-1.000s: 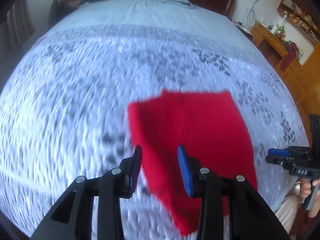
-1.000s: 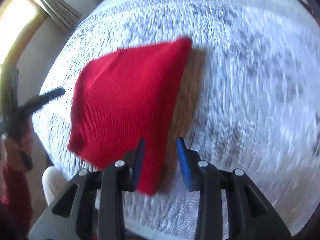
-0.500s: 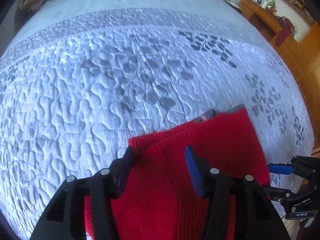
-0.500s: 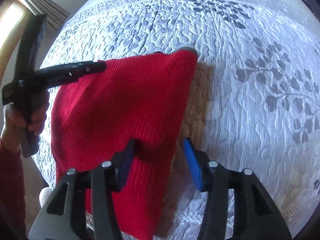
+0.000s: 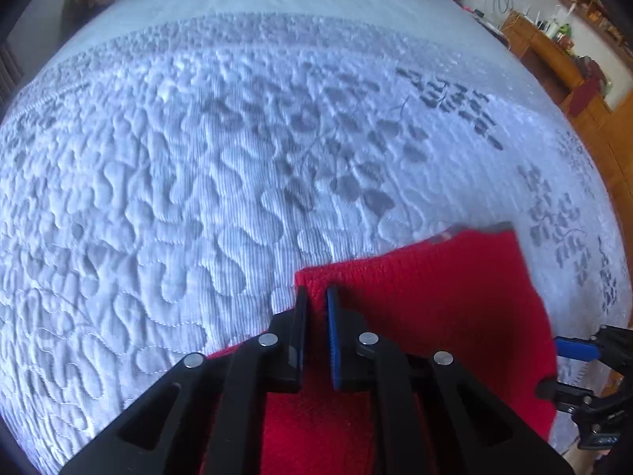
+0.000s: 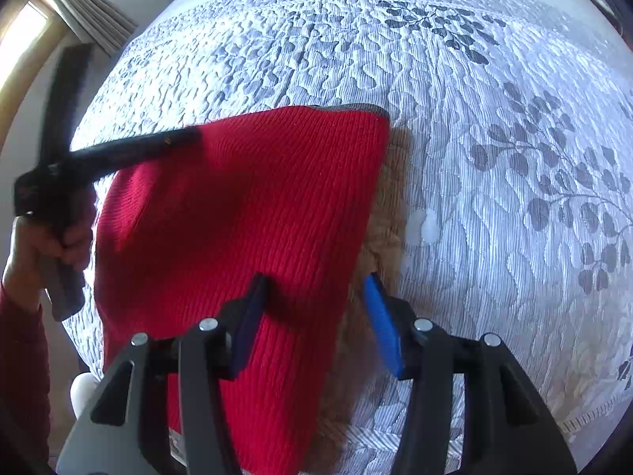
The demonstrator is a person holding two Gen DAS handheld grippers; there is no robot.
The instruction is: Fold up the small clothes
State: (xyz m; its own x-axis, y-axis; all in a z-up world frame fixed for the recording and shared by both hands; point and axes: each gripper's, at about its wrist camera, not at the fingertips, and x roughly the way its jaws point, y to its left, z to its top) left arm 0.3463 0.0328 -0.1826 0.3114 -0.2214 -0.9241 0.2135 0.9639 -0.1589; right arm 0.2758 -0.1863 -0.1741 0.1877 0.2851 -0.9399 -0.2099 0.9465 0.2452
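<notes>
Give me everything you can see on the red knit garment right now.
The red knit garment is ribbed, soft-looking, folded into a rough rectangle and lying flat on the quilted bedspread near its edge. A thin grey trim shows along its far edge. The left tool is closing its jaws on the far left corner, a ridge of fabric between them. The right tool straddles the right edge with its jaws opening, one finger over the knit and one over the bedspread.

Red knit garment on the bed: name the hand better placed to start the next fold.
Left. The left gripper is closing its fingers on a corner of the red garment. The right gripper straddles the opposite edge, its fingers apart and opening, gripping nothing.
</notes>
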